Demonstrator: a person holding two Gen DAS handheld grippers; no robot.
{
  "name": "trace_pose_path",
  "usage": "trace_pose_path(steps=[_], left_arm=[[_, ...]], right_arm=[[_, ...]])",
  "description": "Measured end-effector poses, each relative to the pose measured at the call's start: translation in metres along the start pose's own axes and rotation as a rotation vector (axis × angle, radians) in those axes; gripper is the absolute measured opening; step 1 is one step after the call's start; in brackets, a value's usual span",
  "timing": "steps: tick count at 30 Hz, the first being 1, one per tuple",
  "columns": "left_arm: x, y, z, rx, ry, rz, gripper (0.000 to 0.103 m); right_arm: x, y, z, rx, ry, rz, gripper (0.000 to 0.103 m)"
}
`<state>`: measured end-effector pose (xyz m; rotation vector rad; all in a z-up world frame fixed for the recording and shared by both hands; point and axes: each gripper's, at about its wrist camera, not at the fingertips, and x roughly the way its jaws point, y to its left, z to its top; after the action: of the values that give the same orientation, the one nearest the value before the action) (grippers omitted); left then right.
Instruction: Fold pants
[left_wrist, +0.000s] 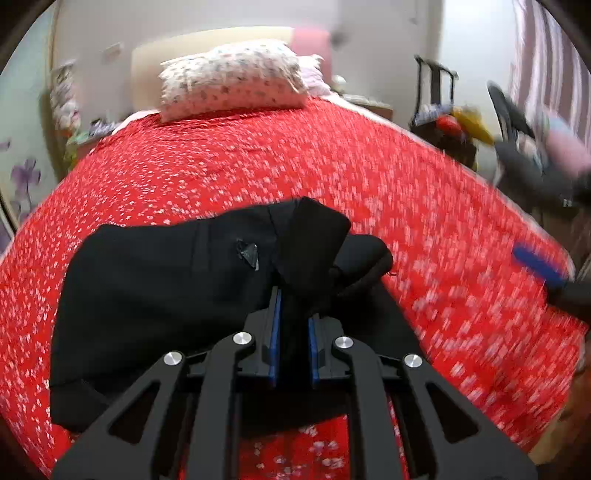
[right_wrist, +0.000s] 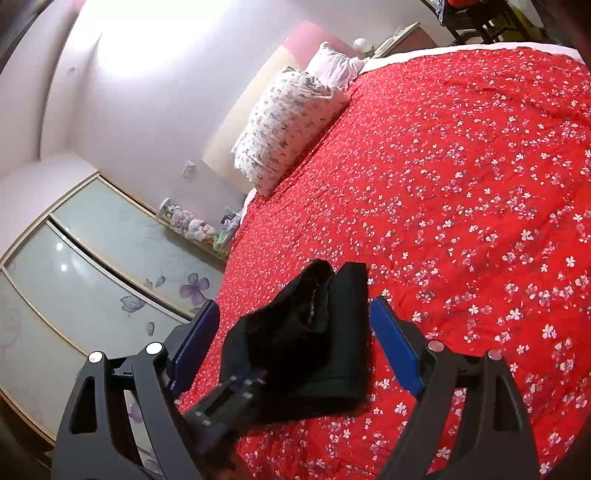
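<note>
A pair of black pants, already folded into a compact bundle, lies at the near edge of a bed covered by a red floral bedspread. The left gripper has its blue-padded jaws pressed nearly together on a bunched fold of the black cloth, which rises in a peak just beyond the fingertips. It most likely pinches this fold in order to carry it over the rest of the bundle and finish the fold.

From the right wrist view, the right gripper has its jaws spread wide, one blue pad on either side of the pants, with nothing between the pads but air. It hangs above the bundle and appears to touch nothing, probably kept clear so the other hand can work. In this view the left gripper's black body reaches in from the lower left, with the cloth lifted above it.

The bundle sits near the left side of the bed, which drops away towards a wardrobe with frosted sliding doors. A flowered pillow lies at the far end against the headboard, well apart from the pants. Between them the bedspread is broad and bare, and to the right it is bare too, so there is ample room to lay the fold down flat. The left wrist view is blurred at its edges.
</note>
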<state>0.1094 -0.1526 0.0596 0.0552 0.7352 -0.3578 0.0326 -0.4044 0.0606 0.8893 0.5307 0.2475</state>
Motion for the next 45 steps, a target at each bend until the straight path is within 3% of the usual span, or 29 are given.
trace_pose_path(steps=[4,6,9,12,17,19,21,22,24,26,29,32,33,35,39,43,45], left_arm=[[-0.023,-0.005,0.007,0.013,-0.071,-0.013,0.011],[-0.022,-0.019,-0.010,0.093,-0.054,-0.012,0.011],[0.010,-0.047,-0.053,0.273,0.047,0.062,0.012],[0.012,-0.055,-0.067,0.336,0.006,0.102,0.014],[-0.007,-0.034,-0.054,0.264,0.036,-0.006,0.024],[-0.029,-0.020,-0.057,0.212,0.005,-0.171,0.068],[-0.061,0.007,-0.060,0.109,-0.062,-0.297,0.077],[-0.068,0.020,-0.058,0.073,-0.077,-0.319,0.078],[-0.080,0.052,-0.053,-0.023,-0.115,-0.285,0.085],[-0.080,0.095,-0.044,-0.144,-0.155,-0.178,0.090],[-0.065,0.135,-0.038,-0.280,-0.133,-0.143,0.090],[-0.046,0.141,-0.042,-0.263,-0.087,-0.080,0.093],[-0.038,0.141,-0.045,-0.253,-0.052,-0.056,0.094],[-0.019,0.147,-0.059,-0.272,0.054,-0.078,0.093],[-0.022,0.145,-0.064,-0.215,0.035,-0.080,0.093],[-0.048,0.159,-0.047,-0.275,-0.103,-0.143,0.095],[-0.050,0.162,-0.033,-0.285,-0.132,-0.146,0.098]], right_arm=[[0.003,0.007,-0.002,-0.025,0.001,0.006,0.085],[0.001,0.011,-0.005,-0.034,0.004,0.002,0.085],[0.006,0.014,-0.007,-0.043,0.008,-0.013,0.085],[0.011,0.016,-0.010,-0.061,0.023,-0.011,0.085],[0.022,0.022,-0.013,-0.091,0.057,0.019,0.085],[0.024,0.026,-0.014,-0.096,0.066,0.060,0.085],[0.023,0.031,-0.015,-0.113,0.064,0.098,0.085],[0.022,0.036,-0.017,-0.133,0.065,0.125,0.085],[0.026,0.045,-0.022,-0.159,0.096,0.181,0.085],[0.041,0.058,-0.033,-0.177,0.177,0.250,0.085],[0.064,0.070,-0.048,-0.209,0.249,0.242,0.085],[0.092,0.072,-0.062,-0.229,0.320,0.156,0.093],[0.105,0.064,-0.067,-0.210,0.359,0.046,0.093],[0.118,0.044,-0.073,-0.151,0.404,-0.034,0.090],[0.111,0.035,-0.071,-0.092,0.377,-0.006,0.085],[0.098,0.052,-0.061,-0.132,0.299,0.078,0.087],[0.100,0.059,-0.055,-0.150,0.277,0.119,0.089]])
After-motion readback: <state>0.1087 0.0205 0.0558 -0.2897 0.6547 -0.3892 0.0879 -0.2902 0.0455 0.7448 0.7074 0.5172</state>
